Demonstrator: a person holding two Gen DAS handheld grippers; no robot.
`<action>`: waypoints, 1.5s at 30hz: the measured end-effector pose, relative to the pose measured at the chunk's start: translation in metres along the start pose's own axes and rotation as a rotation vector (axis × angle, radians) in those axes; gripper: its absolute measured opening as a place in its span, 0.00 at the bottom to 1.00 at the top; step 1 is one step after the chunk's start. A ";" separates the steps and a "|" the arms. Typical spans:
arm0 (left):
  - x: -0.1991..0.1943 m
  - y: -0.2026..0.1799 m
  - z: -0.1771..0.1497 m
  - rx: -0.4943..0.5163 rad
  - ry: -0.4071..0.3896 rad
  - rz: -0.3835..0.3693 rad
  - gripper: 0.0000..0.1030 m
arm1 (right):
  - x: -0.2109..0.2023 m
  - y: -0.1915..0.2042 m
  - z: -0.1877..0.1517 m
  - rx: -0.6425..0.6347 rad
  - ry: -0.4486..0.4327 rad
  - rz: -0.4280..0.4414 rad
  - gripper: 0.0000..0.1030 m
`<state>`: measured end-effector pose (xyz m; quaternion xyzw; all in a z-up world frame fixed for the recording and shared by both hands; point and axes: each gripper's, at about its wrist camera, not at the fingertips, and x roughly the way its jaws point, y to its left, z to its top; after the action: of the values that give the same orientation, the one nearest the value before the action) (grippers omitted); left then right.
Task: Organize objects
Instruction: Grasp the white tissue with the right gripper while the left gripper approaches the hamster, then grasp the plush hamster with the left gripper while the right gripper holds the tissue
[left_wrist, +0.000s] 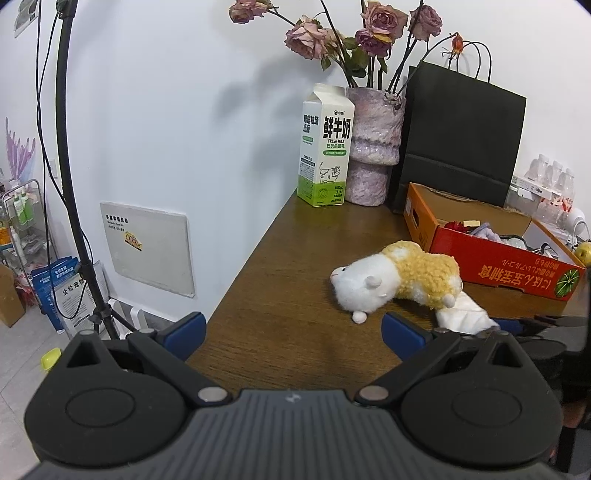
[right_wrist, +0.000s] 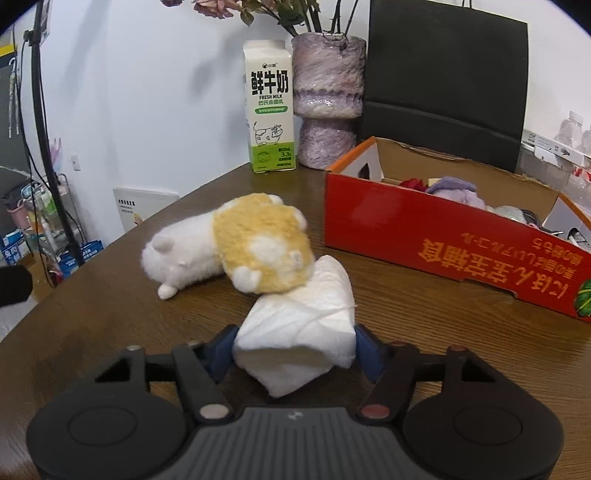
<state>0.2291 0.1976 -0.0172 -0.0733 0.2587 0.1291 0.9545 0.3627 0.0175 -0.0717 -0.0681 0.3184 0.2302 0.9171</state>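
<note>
A white and yellow plush hamster (left_wrist: 399, 280) lies on the brown table (left_wrist: 295, 295); it also shows in the right wrist view (right_wrist: 236, 243). Its rear rests on a white tissue pack (right_wrist: 299, 332), which also shows in the left wrist view (left_wrist: 463, 314). My right gripper (right_wrist: 295, 350) is shut on the tissue pack, its blue pads against both sides. My left gripper (left_wrist: 293, 336) is open and empty, low over the table just in front of the hamster. A red cardboard box (right_wrist: 436, 240) with several small items inside stands to the right; it also shows in the left wrist view (left_wrist: 498, 258).
A milk carton (left_wrist: 325, 147), a purple vase (left_wrist: 373, 147) with dried roses and a black paper bag (left_wrist: 458, 136) stand at the table's back by the wall. A light stand (left_wrist: 74, 184) and floor clutter are left of the table's edge. A yellow apple (left_wrist: 583, 253) sits behind the box.
</note>
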 end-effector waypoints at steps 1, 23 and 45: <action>-0.001 -0.001 0.000 0.001 0.000 0.000 1.00 | -0.003 -0.004 -0.001 0.002 0.000 -0.001 0.61; 0.039 -0.070 0.006 0.037 0.078 -0.072 1.00 | -0.074 -0.108 -0.028 0.097 -0.120 -0.123 0.60; 0.118 -0.151 0.024 -0.208 0.104 0.154 1.00 | -0.088 -0.172 -0.027 0.117 -0.165 -0.163 0.60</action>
<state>0.3812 0.0831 -0.0460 -0.1583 0.2979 0.2242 0.9143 0.3669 -0.1751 -0.0420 -0.0211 0.2483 0.1410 0.9581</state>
